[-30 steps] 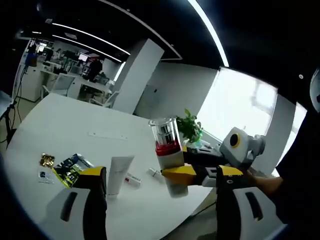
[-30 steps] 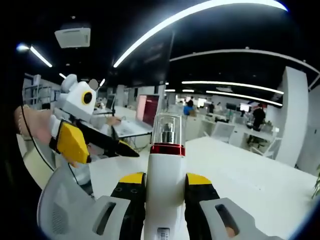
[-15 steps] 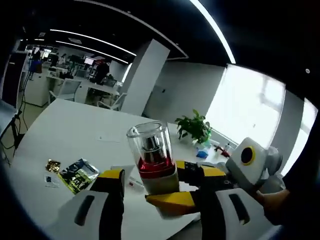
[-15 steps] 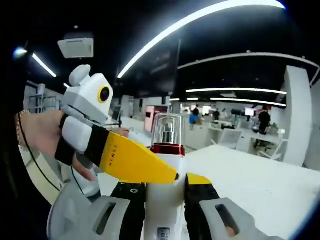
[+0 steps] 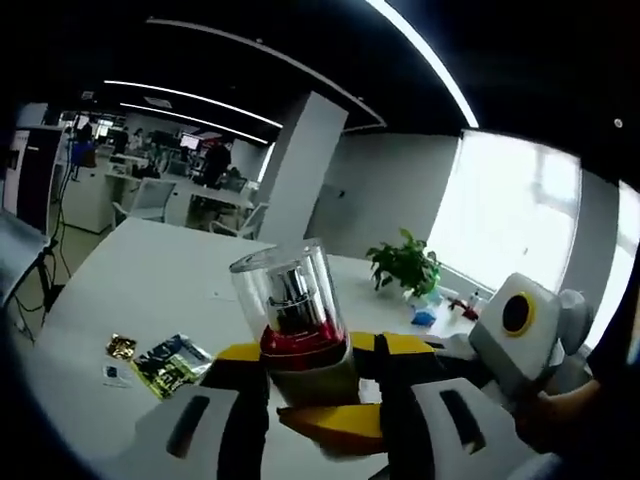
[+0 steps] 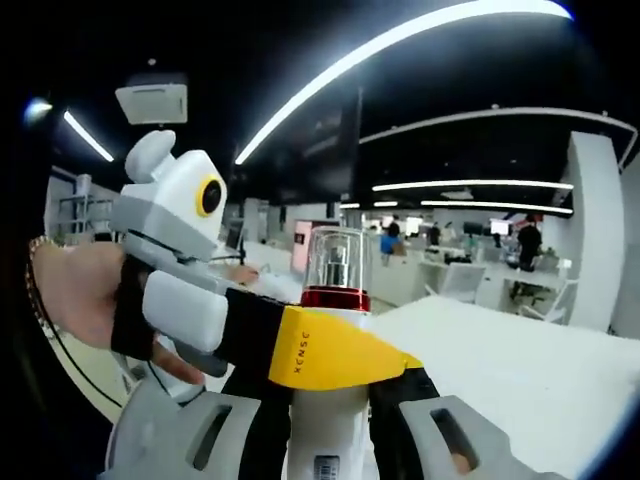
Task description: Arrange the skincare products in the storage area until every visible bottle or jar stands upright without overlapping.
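Observation:
A white bottle point(image 5: 295, 320) with a red band and a clear cap is held upright in the air above the table. My right gripper point(image 6: 335, 400) is shut on its white body point(image 6: 335, 265). In the left gripper view, the right gripper point(image 5: 365, 385) comes in from the right, its yellow fingers point(image 5: 400, 343) clamping the bottle. My left gripper point(image 5: 325, 370) has its jaws close on either side of the same bottle. One of the yellow fingers point(image 6: 340, 350) of the left gripper point(image 6: 355, 355) lies across the bottle's front. I cannot make out whether the left jaws press on it.
The round white table point(image 5: 130, 290) lies below, with a green foil packet point(image 5: 170, 362) and a small gold sachet point(image 5: 120, 347) on it. A potted plant point(image 5: 405, 265) stands at the table's far edge. A person's hand point(image 6: 70, 300) holds the left gripper.
The left gripper has come in from the side until it straddles the bottle, and its jaws have narrowed around it. The right gripper has kept its hold on the bottle.

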`<state>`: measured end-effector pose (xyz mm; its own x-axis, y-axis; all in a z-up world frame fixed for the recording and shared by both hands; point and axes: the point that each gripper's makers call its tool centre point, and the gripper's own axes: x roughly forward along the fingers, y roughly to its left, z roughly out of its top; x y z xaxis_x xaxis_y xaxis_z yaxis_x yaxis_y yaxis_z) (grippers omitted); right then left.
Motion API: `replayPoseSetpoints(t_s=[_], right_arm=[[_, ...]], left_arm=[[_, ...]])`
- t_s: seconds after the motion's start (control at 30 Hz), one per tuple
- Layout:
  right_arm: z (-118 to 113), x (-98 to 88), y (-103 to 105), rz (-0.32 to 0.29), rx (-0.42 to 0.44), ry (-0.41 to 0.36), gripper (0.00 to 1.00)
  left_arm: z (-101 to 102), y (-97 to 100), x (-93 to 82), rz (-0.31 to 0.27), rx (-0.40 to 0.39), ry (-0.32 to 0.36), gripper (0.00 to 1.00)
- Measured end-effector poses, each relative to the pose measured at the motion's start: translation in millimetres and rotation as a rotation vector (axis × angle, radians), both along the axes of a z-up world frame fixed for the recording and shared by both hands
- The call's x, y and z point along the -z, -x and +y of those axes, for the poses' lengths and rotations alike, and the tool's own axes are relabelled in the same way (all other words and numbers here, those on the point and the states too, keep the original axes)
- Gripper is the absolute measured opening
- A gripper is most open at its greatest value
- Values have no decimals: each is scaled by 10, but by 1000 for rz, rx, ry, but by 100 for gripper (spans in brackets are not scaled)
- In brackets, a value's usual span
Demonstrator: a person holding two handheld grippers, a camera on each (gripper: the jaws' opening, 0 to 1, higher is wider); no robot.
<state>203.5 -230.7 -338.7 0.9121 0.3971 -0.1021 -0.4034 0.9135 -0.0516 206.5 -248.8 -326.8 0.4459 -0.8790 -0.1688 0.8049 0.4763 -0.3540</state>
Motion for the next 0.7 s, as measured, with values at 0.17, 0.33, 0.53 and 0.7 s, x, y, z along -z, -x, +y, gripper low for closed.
replayPoseSetpoints(t_s=[0.17,0.33,0.53,0.7], right_arm=[[8,-13,-5,9,4,-10,21],[1,-90,17,2,14,-26,21],[33,-230,82,-15,-30,-75,22],[96,-288,139,-39,-120,-95,24]], left_arm=[[60,2,-50,-6,-16,12,27],[50,41,-138,-32,3,11,25],[40,96,-274,-50,100,5,24],[4,218,-342,-99,225,-32,24]])
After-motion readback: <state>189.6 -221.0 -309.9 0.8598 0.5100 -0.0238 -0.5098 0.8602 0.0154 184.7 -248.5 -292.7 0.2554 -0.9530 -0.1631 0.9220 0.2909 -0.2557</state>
